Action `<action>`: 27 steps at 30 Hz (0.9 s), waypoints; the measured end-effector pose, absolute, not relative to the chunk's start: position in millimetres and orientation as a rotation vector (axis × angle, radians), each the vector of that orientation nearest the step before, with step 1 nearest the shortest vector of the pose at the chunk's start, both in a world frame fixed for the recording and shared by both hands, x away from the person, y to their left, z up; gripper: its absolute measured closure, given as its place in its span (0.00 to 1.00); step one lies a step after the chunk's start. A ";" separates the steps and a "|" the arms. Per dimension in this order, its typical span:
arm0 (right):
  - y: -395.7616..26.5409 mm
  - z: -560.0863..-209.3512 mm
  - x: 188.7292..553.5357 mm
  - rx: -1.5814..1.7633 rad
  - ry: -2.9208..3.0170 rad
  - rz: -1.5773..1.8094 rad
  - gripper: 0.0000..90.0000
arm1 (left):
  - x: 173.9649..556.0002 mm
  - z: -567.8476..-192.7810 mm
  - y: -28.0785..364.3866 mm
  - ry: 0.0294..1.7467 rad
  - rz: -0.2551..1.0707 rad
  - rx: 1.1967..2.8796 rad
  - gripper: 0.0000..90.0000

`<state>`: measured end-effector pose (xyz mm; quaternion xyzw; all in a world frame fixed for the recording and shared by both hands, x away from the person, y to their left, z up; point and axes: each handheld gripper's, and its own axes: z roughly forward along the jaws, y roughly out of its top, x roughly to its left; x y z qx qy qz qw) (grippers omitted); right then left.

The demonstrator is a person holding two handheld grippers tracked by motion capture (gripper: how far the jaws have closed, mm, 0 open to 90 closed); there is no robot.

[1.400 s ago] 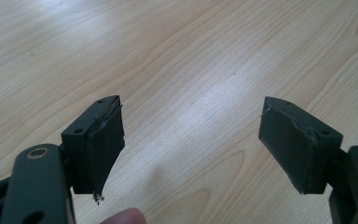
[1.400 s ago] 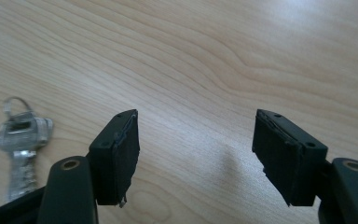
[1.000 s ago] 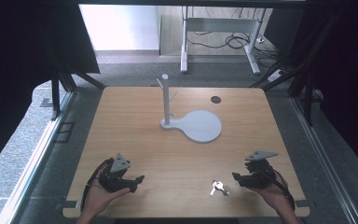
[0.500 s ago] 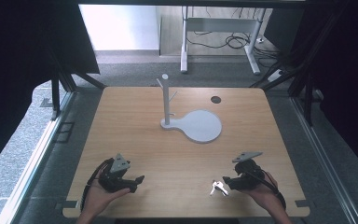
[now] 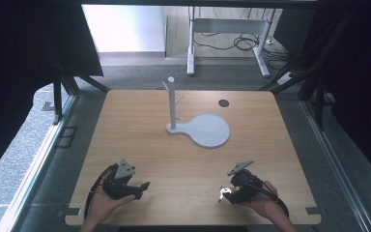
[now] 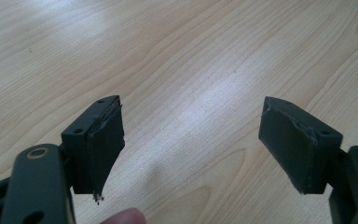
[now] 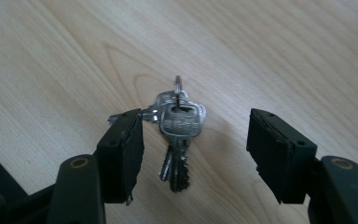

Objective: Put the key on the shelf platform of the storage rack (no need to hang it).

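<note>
Left gripper (image 5: 142,186) sits well left of the keys (image 5: 221,195), near the table's (image 5: 140,125) front edge; jaws wide apart with bare wood between them (image 6: 191,140); the hand under it is cut off by the frame bottom; a fingertip (image 6: 123,217) pokes into the left gripper view, blurred. Bunch of keys lies flat on the table by the front edge, right of centre; in the high view it's a small bright blob half covered by the right gripper (image 5: 228,193); in the right gripper view (image 7: 196,149) the keys (image 7: 179,130) lie between the jaws, nearer the one at left, not clearly touched; jaws have just been closing a little, not clamped on them; part of the bunch is hidden behind that jaw. White stand (image 5: 173,104) with round base (image 5: 207,129) is well behind the keys, mid-table; open wood all around. Small dark disc (image 5: 223,103) farther back; too small to tell what it is.
</note>
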<state>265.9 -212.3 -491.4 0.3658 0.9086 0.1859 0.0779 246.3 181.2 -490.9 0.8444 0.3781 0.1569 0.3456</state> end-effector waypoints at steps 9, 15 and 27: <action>-202.4 -499.2 268.8 1.046 2.785 0.483 0.45 | 246.3 -490.9 181.6 0.983 0.407 2.190 0.25; -199.6 -499.6 271.2 1.036 2.801 0.462 0.49 | 246.6 -490.7 182.4 0.984 0.409 2.189 0.25; -192.1 -495.4 278.4 1.012 2.813 0.455 0.58 | 246.8 -490.9 182.5 0.983 0.410 2.192 0.25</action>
